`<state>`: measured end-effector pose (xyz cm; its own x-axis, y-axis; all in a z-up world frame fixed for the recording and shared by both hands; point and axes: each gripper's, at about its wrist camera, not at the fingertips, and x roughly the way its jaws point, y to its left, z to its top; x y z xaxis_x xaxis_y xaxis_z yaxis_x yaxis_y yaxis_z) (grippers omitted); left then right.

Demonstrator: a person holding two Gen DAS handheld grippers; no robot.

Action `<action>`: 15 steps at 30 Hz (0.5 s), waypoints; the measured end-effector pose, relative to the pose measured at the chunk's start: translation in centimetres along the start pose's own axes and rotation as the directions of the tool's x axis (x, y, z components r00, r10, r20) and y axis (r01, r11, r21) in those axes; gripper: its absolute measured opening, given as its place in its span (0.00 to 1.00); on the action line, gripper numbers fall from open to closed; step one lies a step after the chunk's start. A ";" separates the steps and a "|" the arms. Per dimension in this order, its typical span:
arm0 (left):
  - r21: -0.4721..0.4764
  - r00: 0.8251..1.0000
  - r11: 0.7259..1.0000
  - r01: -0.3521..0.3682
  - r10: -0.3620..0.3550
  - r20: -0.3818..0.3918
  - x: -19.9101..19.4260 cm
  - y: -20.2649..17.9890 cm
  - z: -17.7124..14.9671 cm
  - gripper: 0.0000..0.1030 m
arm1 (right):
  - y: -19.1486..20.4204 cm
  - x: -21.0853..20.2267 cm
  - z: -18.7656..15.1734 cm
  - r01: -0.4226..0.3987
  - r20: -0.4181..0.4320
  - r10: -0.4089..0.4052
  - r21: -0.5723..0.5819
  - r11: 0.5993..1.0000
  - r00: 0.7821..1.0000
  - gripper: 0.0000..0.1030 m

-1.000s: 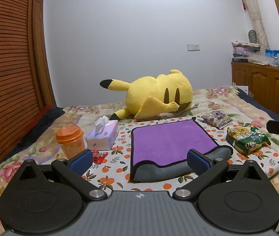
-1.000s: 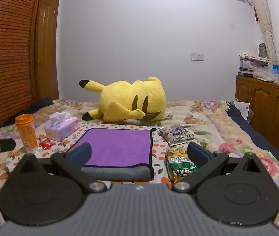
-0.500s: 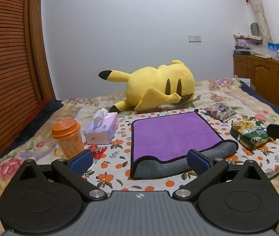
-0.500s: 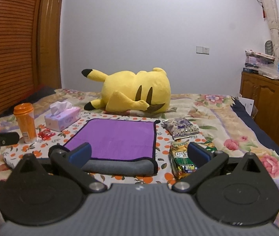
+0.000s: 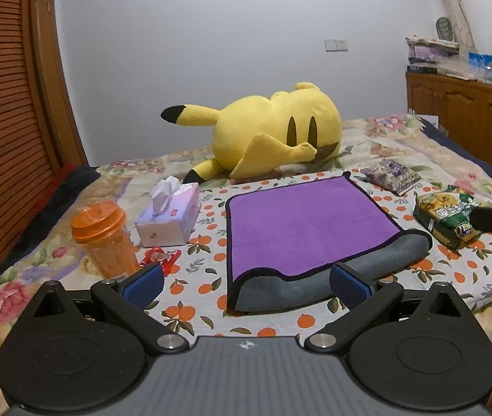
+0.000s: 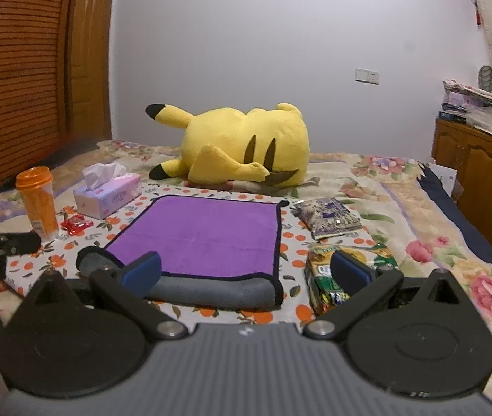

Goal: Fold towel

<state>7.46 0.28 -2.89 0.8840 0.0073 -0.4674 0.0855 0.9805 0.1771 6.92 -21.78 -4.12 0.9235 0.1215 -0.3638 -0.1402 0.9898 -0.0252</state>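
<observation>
I hold both tongs above the near edge of the bed [image 5: 402,145]. My left tongs [image 5: 246,282] are wide apart and hold nothing. My right tongs [image 6: 246,270] are wide apart too, with nothing in them. The towel [image 5: 301,225] lies in the middle of the bed, on a cloth [image 5: 208,242] with oranges on it. The towel is purple on top, and its near edge is rolled over so the grey side shows. A big yellow plush toy [image 5: 273,131] lies behind it. A tissue box [image 5: 169,215] and an orange cup [image 5: 102,239] sit left of the towel. Two snack bags [image 6: 343,270] lie to its right.
</observation>
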 end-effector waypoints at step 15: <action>0.032 0.998 0.999 0.033 -0.031 -0.063 4.3 -0.4 0.3 1.00 | -0.1 4.2 1.0 -0.058 -0.031 0.057 -0.022 0.998 0.998 1.00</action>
<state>11.32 -0.18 -4.71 0.8503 -0.0110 -0.5262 0.1295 0.9734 0.1889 11.15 -21.27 -4.72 0.9026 0.1759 -0.3930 -0.2014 0.9792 -0.0244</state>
